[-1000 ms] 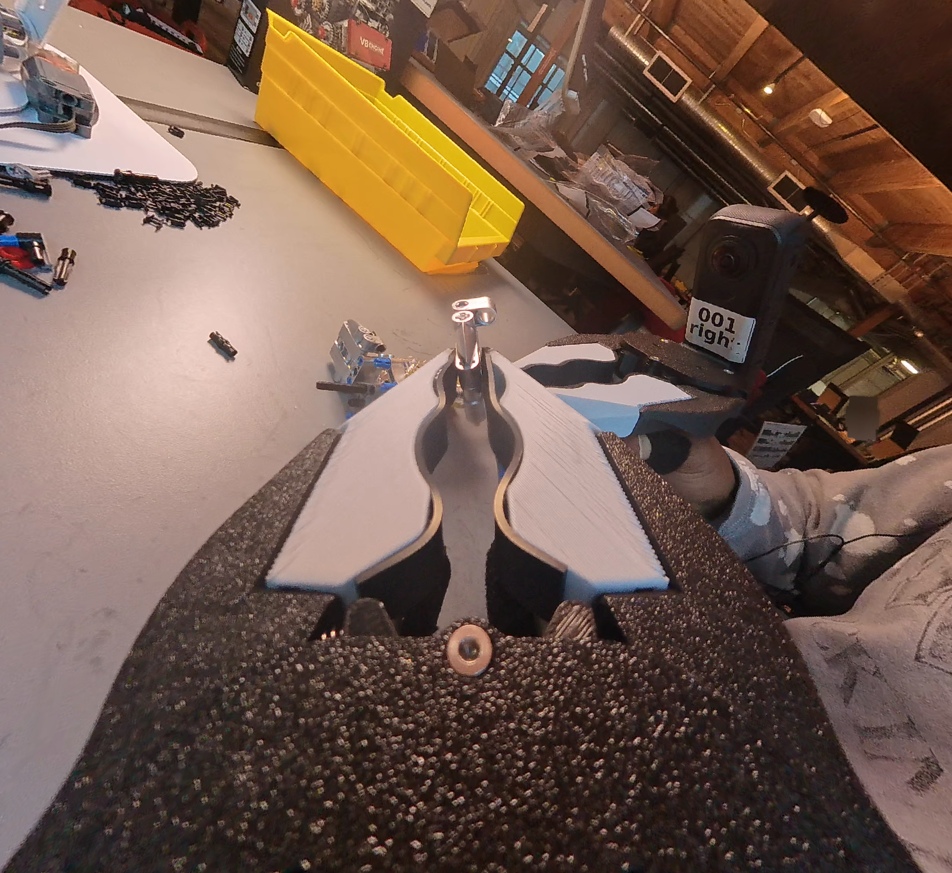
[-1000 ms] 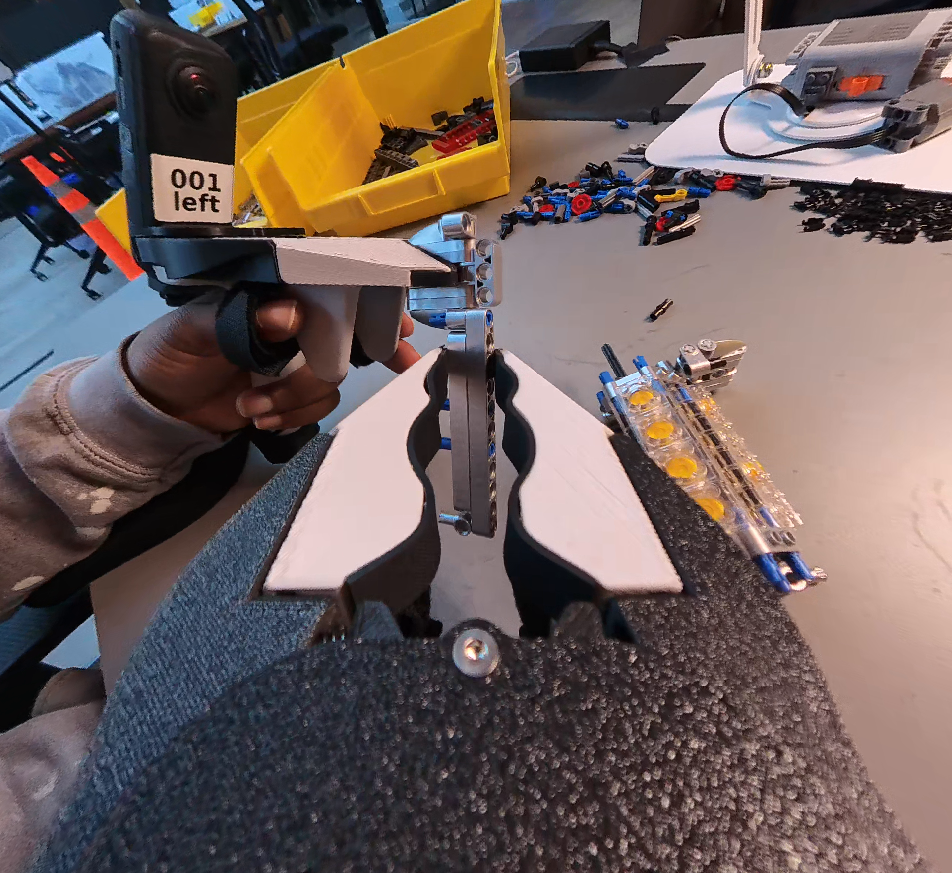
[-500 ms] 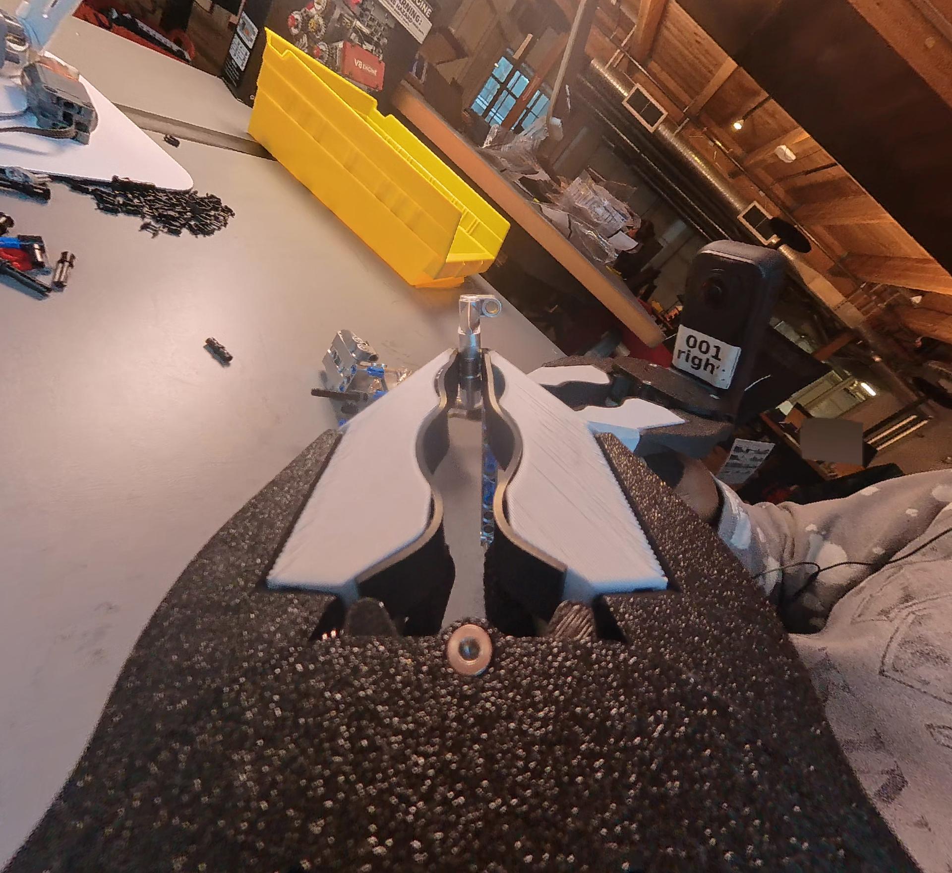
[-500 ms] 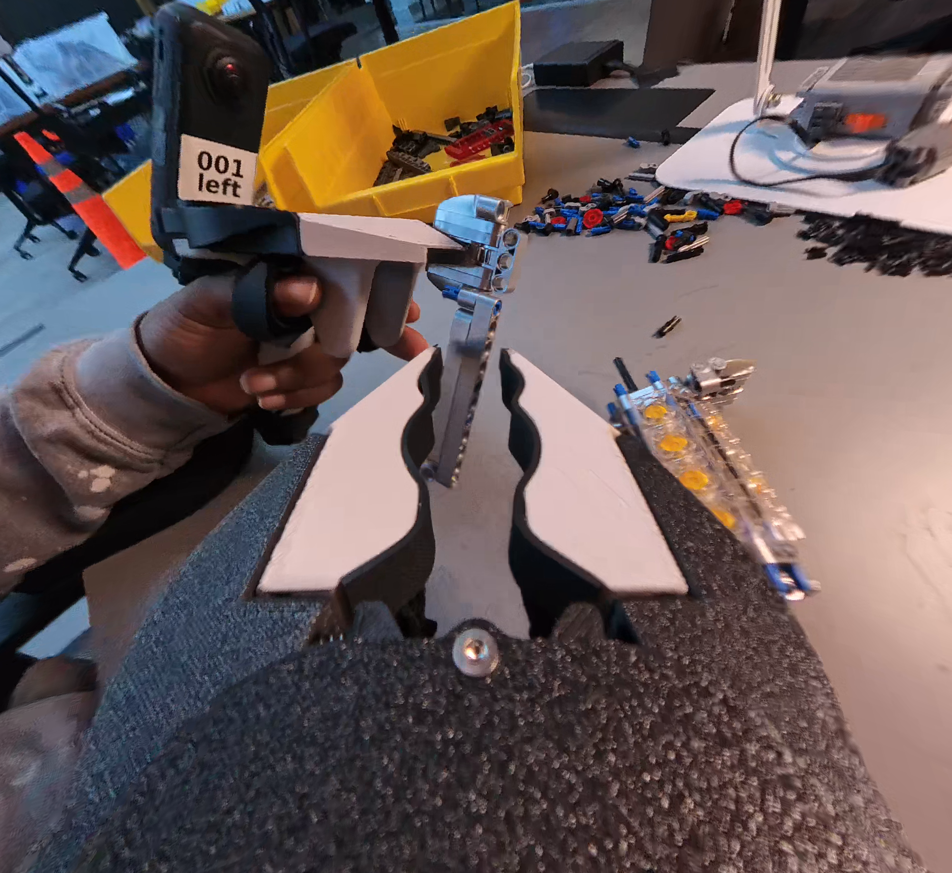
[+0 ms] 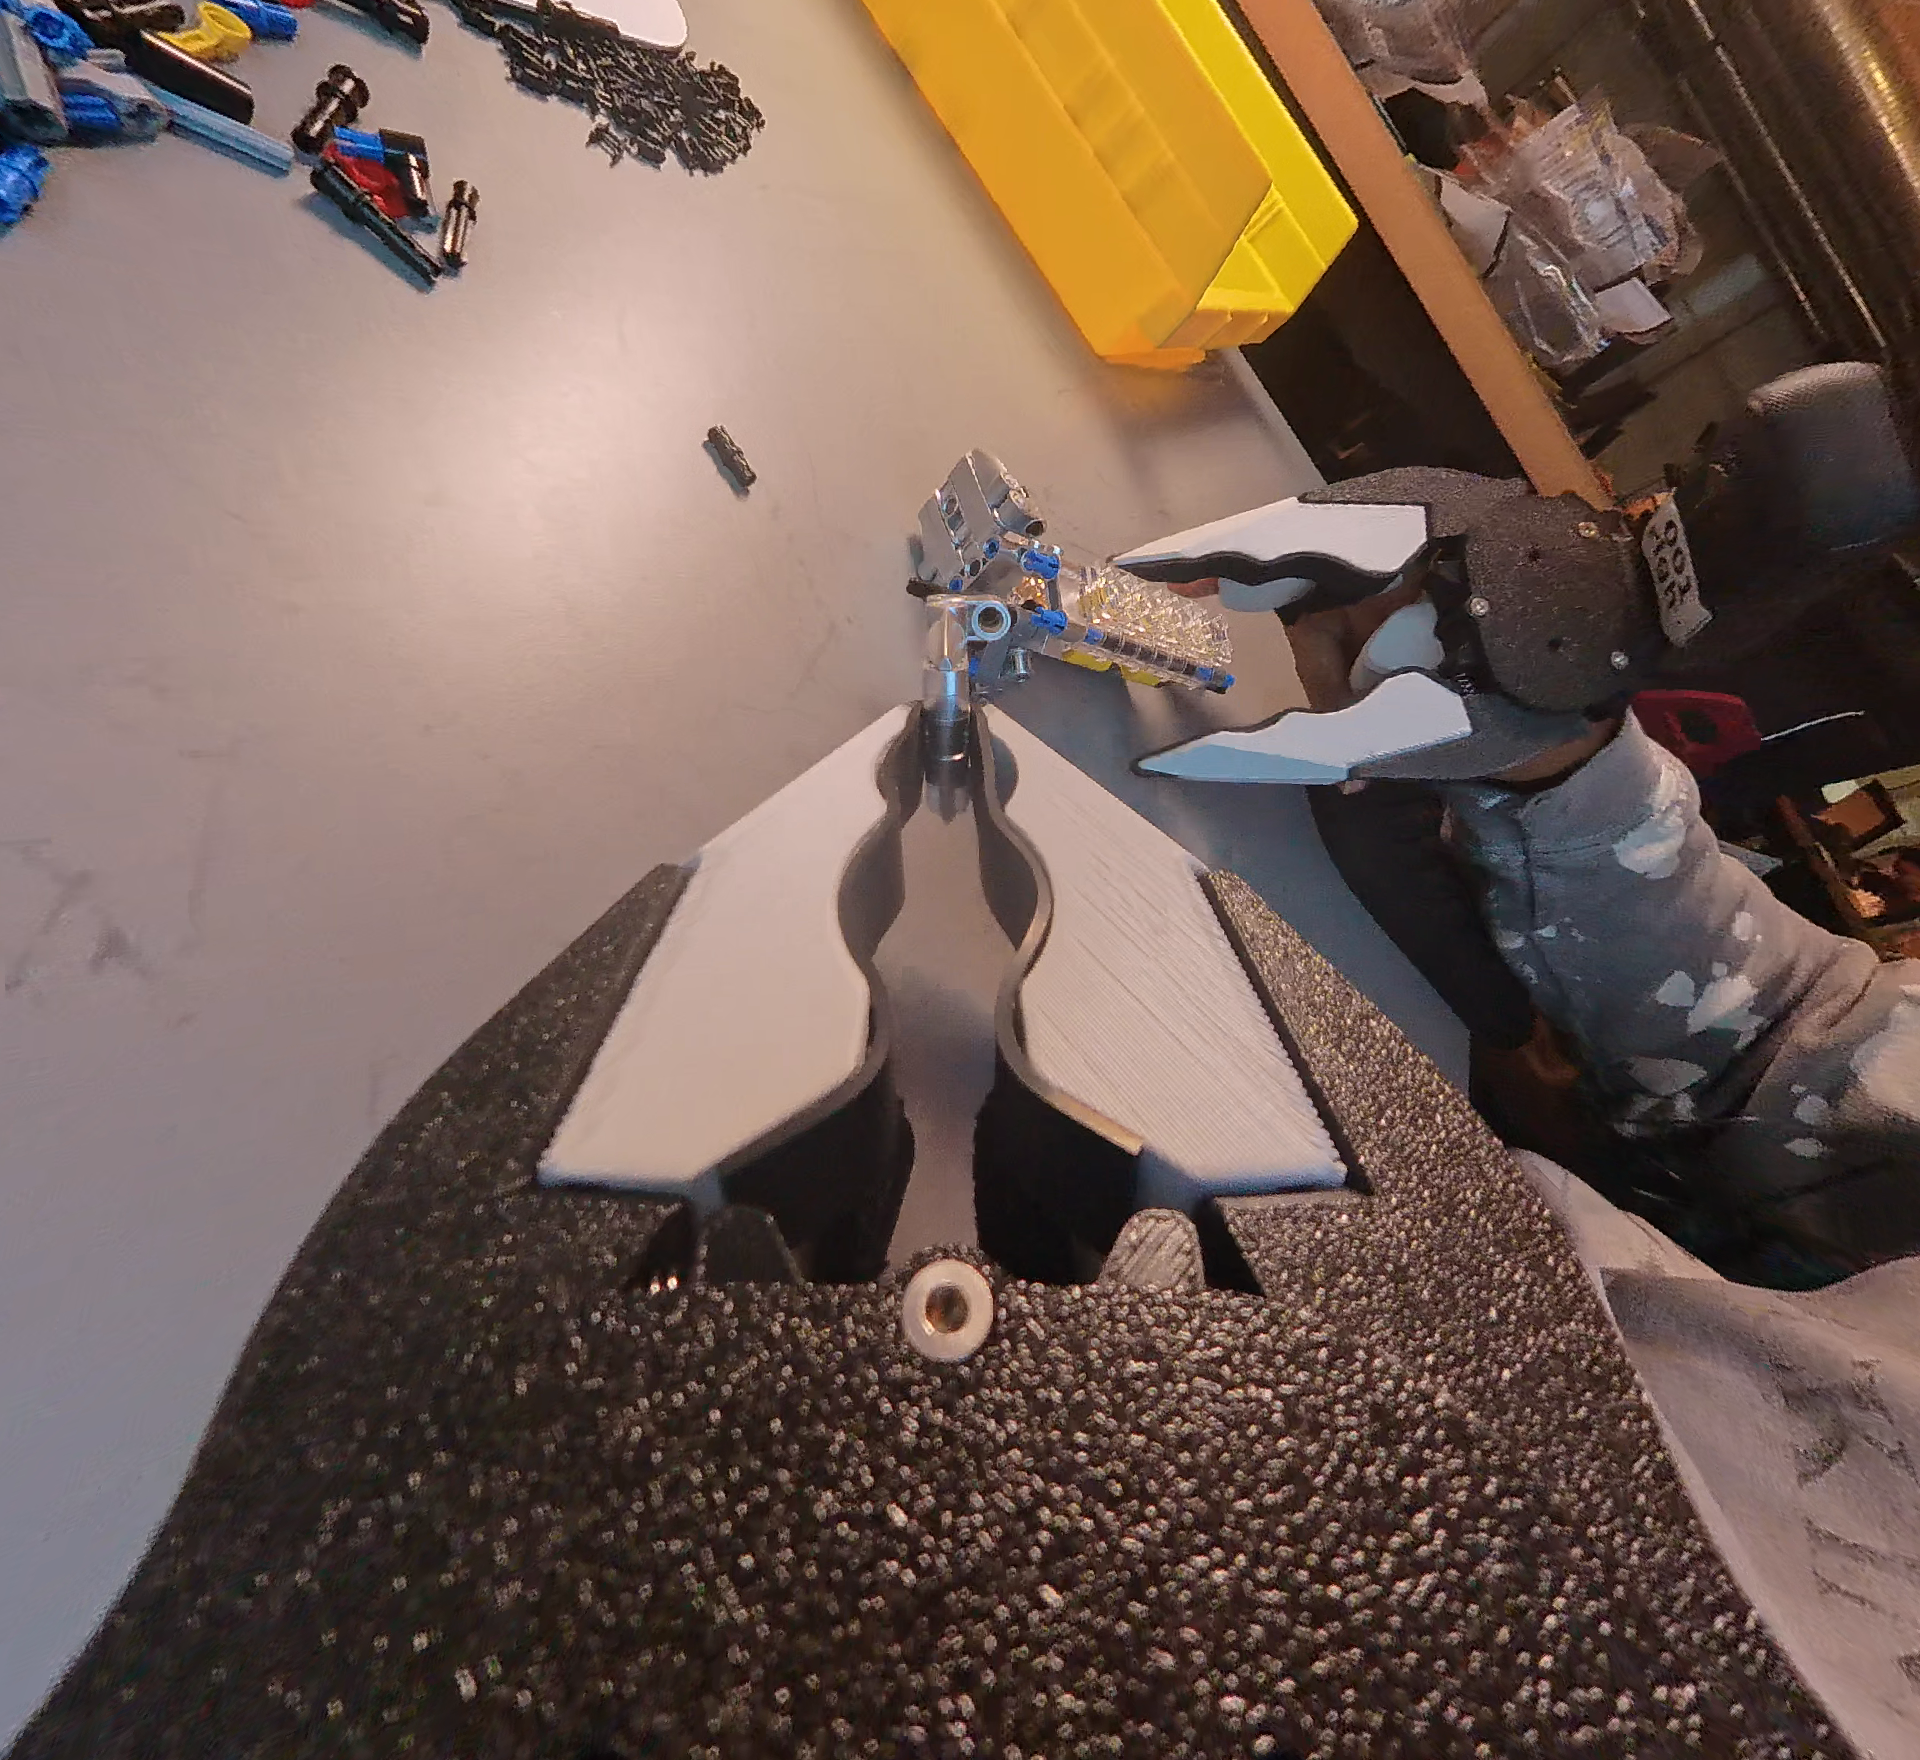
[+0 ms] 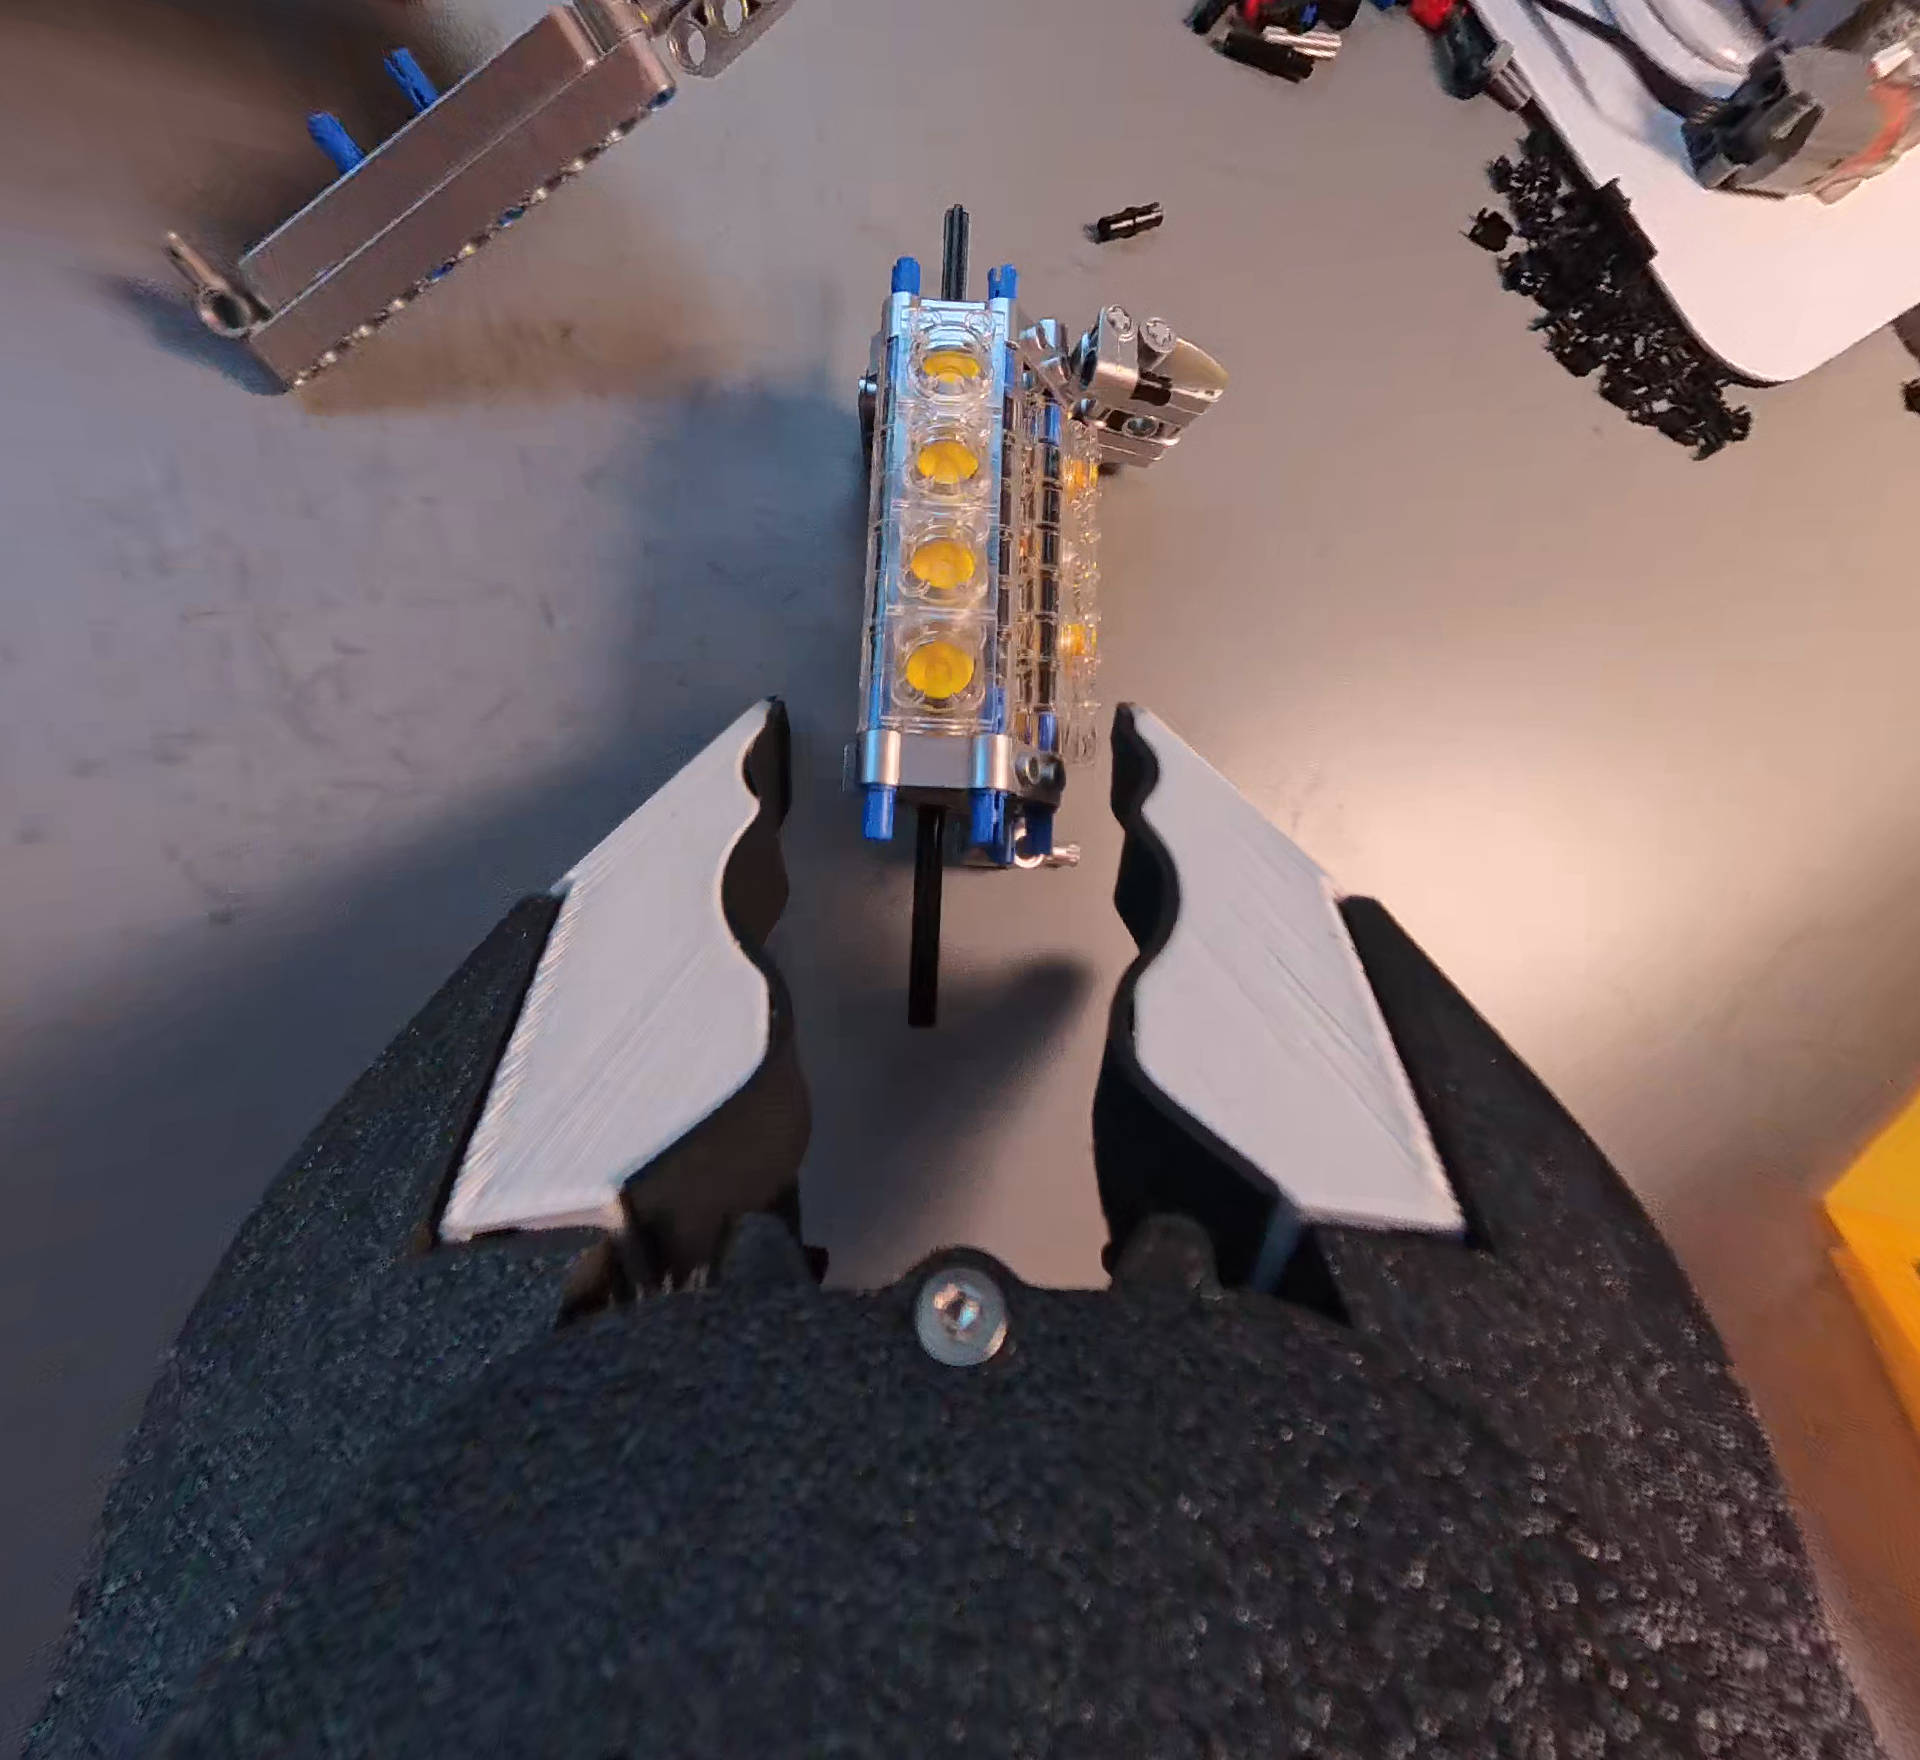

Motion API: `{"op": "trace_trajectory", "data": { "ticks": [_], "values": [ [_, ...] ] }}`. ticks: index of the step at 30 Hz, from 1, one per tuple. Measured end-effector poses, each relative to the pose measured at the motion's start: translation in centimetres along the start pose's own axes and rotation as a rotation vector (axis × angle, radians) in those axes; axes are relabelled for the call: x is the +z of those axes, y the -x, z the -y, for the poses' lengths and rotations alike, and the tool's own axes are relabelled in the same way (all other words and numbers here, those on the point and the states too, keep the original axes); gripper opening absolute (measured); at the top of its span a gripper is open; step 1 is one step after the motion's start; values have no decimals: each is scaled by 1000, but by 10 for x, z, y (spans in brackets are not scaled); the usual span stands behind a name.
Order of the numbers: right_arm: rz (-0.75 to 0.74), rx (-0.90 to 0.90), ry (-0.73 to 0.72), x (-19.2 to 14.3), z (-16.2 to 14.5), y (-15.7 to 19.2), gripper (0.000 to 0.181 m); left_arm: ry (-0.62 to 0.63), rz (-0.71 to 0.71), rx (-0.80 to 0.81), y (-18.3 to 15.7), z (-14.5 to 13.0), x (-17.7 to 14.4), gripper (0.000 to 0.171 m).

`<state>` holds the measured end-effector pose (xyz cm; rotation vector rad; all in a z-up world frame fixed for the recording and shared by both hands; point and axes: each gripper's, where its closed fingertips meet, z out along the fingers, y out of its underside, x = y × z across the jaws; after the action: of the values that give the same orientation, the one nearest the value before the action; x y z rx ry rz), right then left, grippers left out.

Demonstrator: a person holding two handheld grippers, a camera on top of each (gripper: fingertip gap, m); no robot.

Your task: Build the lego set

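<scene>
On the grey table [image 6: 1455, 671], the clear block with yellow discs [image 6: 940, 536] lies just ahead of the right gripper [image 6: 945, 734], whose jaws stand wide apart and hold nothing. The left gripper [image 5: 948, 723] is clamped on a silver beam piece [image 6: 447, 183], hanging beside the block. For a clean grip, I judge the right jaws should straddle the block's long sides squarely, clear of the black rod [image 6: 923, 921] sticking out.

Bin [image 5: 1081, 89] behind engine block [image 6: 940, 557]
</scene>
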<state>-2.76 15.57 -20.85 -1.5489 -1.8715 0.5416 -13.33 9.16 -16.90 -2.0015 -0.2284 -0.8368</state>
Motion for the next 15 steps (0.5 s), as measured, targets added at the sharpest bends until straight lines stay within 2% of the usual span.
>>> {"op": "trace_trajectory", "data": {
  "ticks": [2, 4, 8, 15],
  "values": [
    [50, 35, -26, 6, 4, 3, 49, 16, 3, -8, 1, -4, 3, 6],
    [73, 35, -57, 8, 8, 7, 48, 25, 4, -15, 2, -6, 5, 6],
    [-16, -109, -79, 7, 11, 6, 47, 33, 5, -36, 4, -6, 7, 6],
    [-126, -278, -142, 2, 36, 12, 46, 73, 6, -39, 4, -9, 17, 6]
  ]
}}
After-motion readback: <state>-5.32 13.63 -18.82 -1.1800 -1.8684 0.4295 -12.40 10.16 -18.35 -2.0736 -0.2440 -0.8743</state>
